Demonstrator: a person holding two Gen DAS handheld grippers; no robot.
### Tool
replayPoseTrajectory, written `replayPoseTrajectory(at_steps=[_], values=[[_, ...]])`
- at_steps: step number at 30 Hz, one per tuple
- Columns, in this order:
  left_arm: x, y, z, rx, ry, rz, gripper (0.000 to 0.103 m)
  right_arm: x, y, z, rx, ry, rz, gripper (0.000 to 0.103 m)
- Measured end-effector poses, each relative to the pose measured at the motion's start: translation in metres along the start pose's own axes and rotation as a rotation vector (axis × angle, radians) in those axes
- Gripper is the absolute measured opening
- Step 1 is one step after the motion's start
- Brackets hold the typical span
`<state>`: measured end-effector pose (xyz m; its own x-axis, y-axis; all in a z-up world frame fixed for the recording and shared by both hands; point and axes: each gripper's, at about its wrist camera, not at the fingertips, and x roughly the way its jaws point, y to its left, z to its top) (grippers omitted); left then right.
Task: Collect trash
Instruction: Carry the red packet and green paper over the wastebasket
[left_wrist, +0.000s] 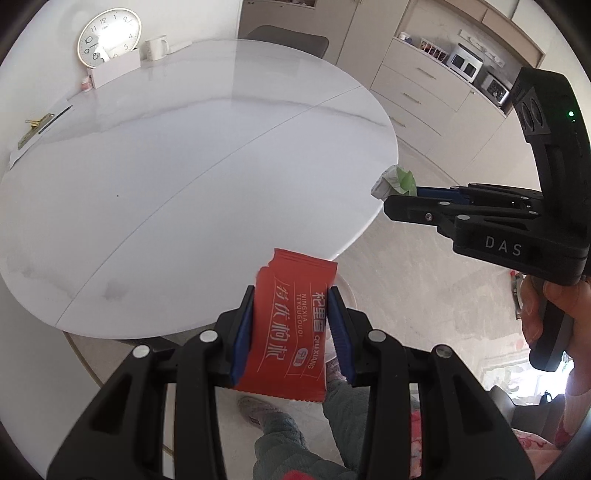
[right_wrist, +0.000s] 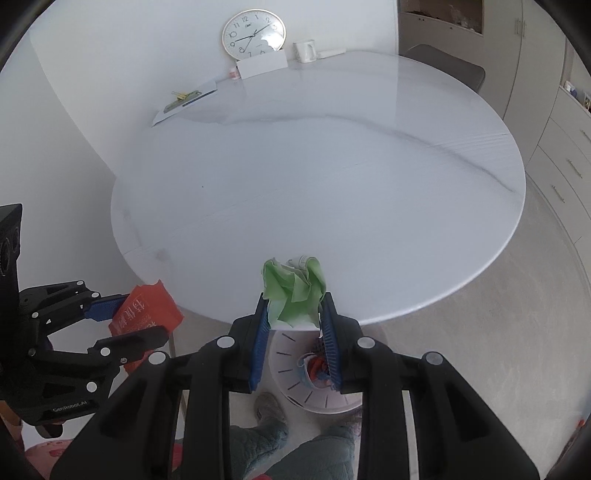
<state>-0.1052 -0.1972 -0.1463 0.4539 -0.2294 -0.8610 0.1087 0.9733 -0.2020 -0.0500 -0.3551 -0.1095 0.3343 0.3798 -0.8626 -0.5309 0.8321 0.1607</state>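
Both fingers pinch trash, left gripper (left_wrist: 291, 325) on red wrapper (left_wrist: 291, 328), right gripper (right_wrist: 295, 328) on green wad (right_wrist: 293, 291), above bin (right_wrist: 291, 369) beside counter (right_wrist: 332, 166) for dropping.

wrapper (left_wrist: 291, 325): red w/ white print | crumpled wrapper (right_wrist: 295, 291): green+white | table (right_wrist: 332, 166): white marble, grey veins

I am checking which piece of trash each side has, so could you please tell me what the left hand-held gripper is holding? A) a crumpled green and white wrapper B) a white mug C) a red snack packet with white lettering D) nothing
C: in the left wrist view the left hand-held gripper has its blue pads pressed on both sides of the red snack packet.
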Motion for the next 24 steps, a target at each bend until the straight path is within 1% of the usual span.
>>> replayPoseTrajectory(at_steps=[3, 7, 9, 13, 16, 19, 22, 24], values=[[0.005, -0.020, -0.005, -0.010, 0.005, 0.009, 0.037, -0.013, -0.017, -0.015, 0.007, -0.003, 0.039, 0.028], [0.025, -0.046, -0.014, -0.049, 0.017, 0.054, 0.037, -0.021, -0.036, -0.028, -0.070, 0.023, 0.080, 0.029], [0.043, -0.057, -0.019, -0.092, 0.038, 0.064, 0.037, -0.025, -0.050, -0.032, -0.105, 0.042, 0.100, 0.029], [0.083, -0.080, -0.028, -0.136, 0.071, 0.110, 0.037, -0.030, -0.079, -0.042, -0.152, 0.072, 0.129, 0.029], [0.117, -0.089, -0.033, -0.168, 0.090, 0.135, 0.038, -0.028, -0.101, -0.048, -0.171, 0.104, 0.167, 0.029], [0.151, -0.087, -0.036, -0.220, 0.108, 0.139, 0.037, -0.019, -0.116, -0.054, -0.204, 0.135, 0.174, 0.030], [0.174, -0.084, -0.037, -0.247, 0.107, 0.154, 0.037, -0.006, -0.129, -0.057, -0.198, 0.172, 0.194, 0.030], [0.184, -0.083, -0.038, -0.254, 0.109, 0.163, 0.037, 0.000, -0.134, -0.060, -0.207, 0.176, 0.192, 0.030]])
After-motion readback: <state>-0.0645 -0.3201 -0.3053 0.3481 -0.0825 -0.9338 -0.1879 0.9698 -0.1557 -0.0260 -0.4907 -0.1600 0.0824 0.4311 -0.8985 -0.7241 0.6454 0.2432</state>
